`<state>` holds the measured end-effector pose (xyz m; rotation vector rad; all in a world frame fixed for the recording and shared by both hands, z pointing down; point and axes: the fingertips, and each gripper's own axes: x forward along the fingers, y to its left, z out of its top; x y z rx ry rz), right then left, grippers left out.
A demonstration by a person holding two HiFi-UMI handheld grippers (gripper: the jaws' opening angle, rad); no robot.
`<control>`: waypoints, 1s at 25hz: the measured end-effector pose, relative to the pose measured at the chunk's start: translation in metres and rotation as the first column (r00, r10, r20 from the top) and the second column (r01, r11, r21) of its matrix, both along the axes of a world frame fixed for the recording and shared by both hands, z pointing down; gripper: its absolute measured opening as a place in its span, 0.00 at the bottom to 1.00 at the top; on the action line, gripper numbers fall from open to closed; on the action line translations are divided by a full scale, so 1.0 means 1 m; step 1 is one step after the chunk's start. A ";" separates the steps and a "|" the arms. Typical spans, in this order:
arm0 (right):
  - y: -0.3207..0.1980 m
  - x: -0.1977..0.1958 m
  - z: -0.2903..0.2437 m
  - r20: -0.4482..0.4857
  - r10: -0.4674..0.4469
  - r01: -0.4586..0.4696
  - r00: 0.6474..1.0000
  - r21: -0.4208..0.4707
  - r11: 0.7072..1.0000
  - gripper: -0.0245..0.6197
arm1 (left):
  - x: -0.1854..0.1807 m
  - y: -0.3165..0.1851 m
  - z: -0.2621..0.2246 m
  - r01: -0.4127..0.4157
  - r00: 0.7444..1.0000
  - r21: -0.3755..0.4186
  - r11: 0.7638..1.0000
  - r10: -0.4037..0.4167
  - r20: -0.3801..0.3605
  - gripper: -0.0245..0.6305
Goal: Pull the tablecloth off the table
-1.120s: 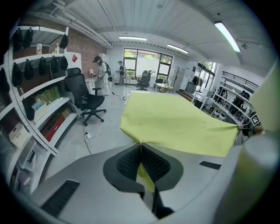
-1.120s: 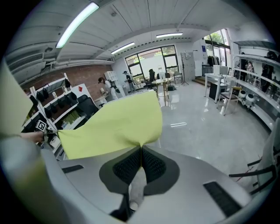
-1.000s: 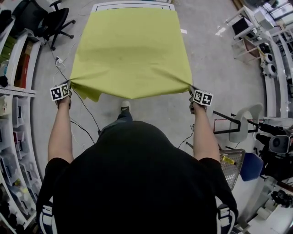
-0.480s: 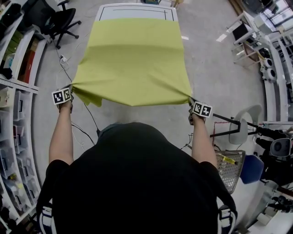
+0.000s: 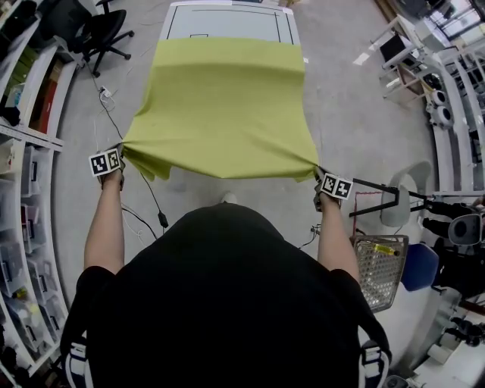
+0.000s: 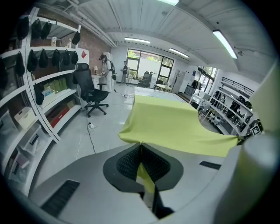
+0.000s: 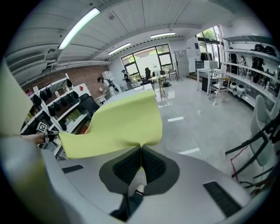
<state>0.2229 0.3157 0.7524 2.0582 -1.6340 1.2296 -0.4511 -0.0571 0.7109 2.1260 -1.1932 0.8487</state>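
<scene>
A yellow-green tablecloth [image 5: 223,106] stretches from the white table [image 5: 227,20] toward me, its near edge hanging in the air over the floor. The far strip of the tabletop is bare. My left gripper [image 5: 114,154] is shut on the cloth's near left corner, and my right gripper [image 5: 320,173] is shut on the near right corner. In the left gripper view the tablecloth [image 6: 175,124] runs from the closed left gripper [image 6: 141,144] out to the table. In the right gripper view the tablecloth [image 7: 118,124] fans out from the closed right gripper [image 7: 141,147].
Shelving [image 5: 26,151] lines the left side, with black office chairs [image 5: 91,30] at the far left. A cable [image 5: 148,193] lies on the floor below the cloth. A wire basket [image 5: 379,269] and a black frame [image 5: 379,204] stand at the right, by racks [image 5: 447,114].
The cloth has slid toward me, baring more of the table's far end. Both grippers keep their hold on the corners as I step back.
</scene>
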 end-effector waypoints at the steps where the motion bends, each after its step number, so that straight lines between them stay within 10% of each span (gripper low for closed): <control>1: 0.007 -0.004 -0.001 -0.001 0.009 -0.009 1.000 -0.002 1.000 0.07 | -0.004 0.004 0.000 -0.002 1.000 -0.002 1.000 0.002 -0.005 0.07; 25: 0.063 -0.098 -0.025 -0.023 0.104 -0.102 0.994 0.072 0.992 0.07 | -0.109 0.035 -0.001 0.008 0.998 -0.014 1.000 -0.009 -0.070 0.07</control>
